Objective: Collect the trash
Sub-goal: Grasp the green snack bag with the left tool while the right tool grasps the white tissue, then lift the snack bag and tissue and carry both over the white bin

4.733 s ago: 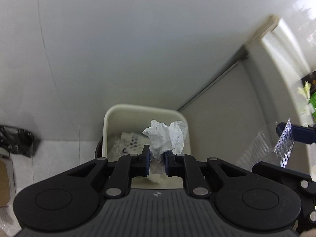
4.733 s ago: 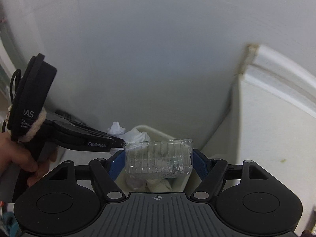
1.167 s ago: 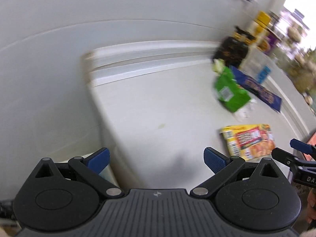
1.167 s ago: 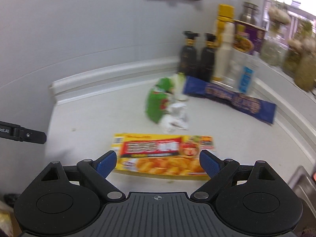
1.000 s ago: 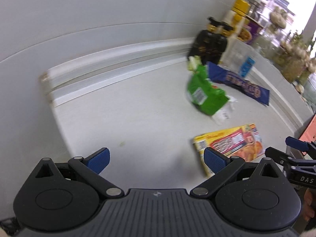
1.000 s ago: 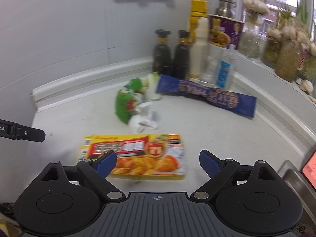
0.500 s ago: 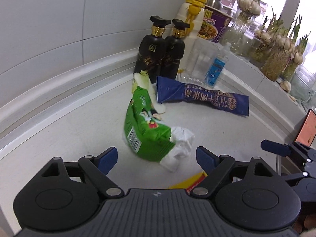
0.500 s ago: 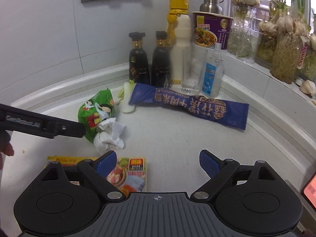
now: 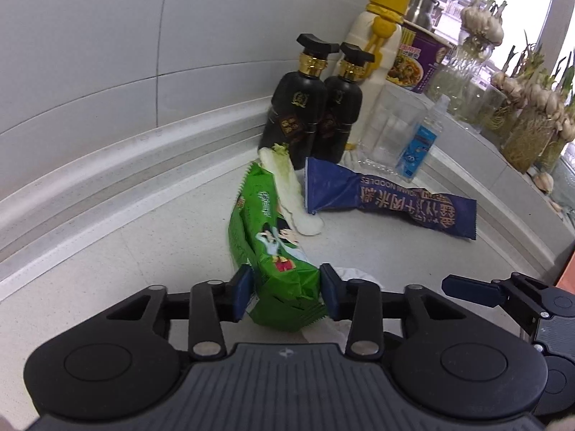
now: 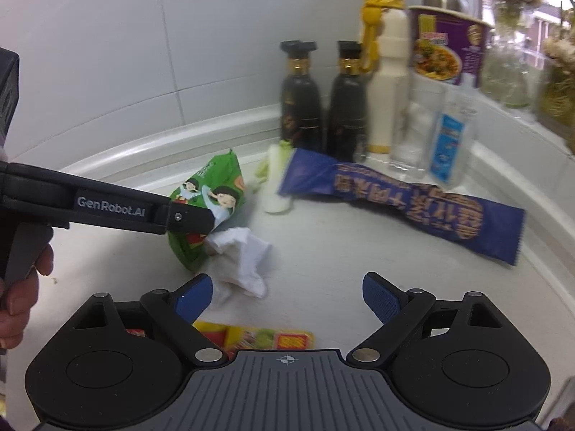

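A green snack bag (image 9: 273, 251) lies on the white counter (image 9: 143, 237). My left gripper (image 9: 286, 294) is closing on its near end, and both blue pads press its sides. In the right wrist view the same bag (image 10: 212, 194) shows with a left finger (image 10: 187, 219) across it. A crumpled white tissue (image 10: 240, 262) touches the bag's near end. My right gripper (image 10: 287, 296) hangs open above the counter with nothing between its fingers; the tissue lies just beyond its left finger. A yellow food box (image 10: 258, 337) lies partly hidden under it.
A blue noodle packet (image 10: 413, 208) and a pale cabbage piece (image 10: 275, 186) lie further back. Two dark bottles (image 9: 316, 115), a white bottle with a yellow cap (image 9: 381, 46), a clear glass (image 9: 388, 133) and a small spray bottle (image 9: 418, 147) stand by the wall. A hand (image 10: 18, 287) holds the left gripper.
The left gripper swung from the bare counter to the green bag and closed around it. The right gripper moved past the yellow box toward the tissue, staying open.
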A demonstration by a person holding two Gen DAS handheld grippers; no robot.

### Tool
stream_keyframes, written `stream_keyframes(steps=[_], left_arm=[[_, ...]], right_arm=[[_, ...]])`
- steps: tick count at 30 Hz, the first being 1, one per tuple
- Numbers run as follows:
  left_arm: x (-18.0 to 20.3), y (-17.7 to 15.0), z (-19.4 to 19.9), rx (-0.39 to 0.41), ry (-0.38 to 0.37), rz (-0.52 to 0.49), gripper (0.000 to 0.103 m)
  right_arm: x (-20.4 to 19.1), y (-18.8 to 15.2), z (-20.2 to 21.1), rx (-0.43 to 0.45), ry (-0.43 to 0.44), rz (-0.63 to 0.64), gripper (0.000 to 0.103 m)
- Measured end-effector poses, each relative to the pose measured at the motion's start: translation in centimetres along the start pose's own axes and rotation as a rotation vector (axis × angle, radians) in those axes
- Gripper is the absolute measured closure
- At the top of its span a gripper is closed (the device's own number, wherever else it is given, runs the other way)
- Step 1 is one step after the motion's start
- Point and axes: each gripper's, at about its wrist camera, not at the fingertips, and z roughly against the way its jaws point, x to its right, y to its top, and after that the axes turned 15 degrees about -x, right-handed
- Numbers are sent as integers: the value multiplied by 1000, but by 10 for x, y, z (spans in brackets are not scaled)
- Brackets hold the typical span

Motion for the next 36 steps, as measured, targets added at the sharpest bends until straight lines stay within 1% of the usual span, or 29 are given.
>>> stream_keyframes(steps=[4, 9, 11, 15, 18, 20, 21, 22, 23, 26, 29, 36], left_arm=[[-7, 1, 2, 4, -3, 18, 70], [-16, 0, 7, 10, 3, 39, 70], [-20, -2, 10, 12, 6, 47, 70], [-28, -5, 13, 5, 17, 63, 70], [-34, -9, 17, 5, 22, 78, 70], [-37, -11, 19, 5, 24, 86, 70], [-39, -12, 21, 5, 25, 89, 70], [-40, -13, 22, 5, 25, 90, 70], [-41, -14, 24, 7, 26, 92, 70], [-43, -17, 28, 12, 26, 94, 71], [-44, -19, 33, 18, 25, 96, 71], [-47, -28, 48, 26, 17, 101, 71]], right_arm=[[-6, 10, -8, -11, 24, 0, 13], [-16, 20, -17, -26, 66, 22, 17], [-21, 23, -23, -43, 66, 33, 22], [-29, 28, -31, -64, 73, 50, 29], [-35, 31, -37, -78, 76, 59, 39], [-38, 33, -41, -89, 73, 63, 49], [-39, 33, -43, -93, 70, 64, 52], [-40, 34, -45, -98, 68, 64, 59], [-41, 34, -46, -101, 65, 64, 70], [-44, 34, -46, -95, 55, 70, 85], [-47, 33, -41, -79, 55, 86, 89], [-54, 34, -23, -52, 47, 92, 89]])
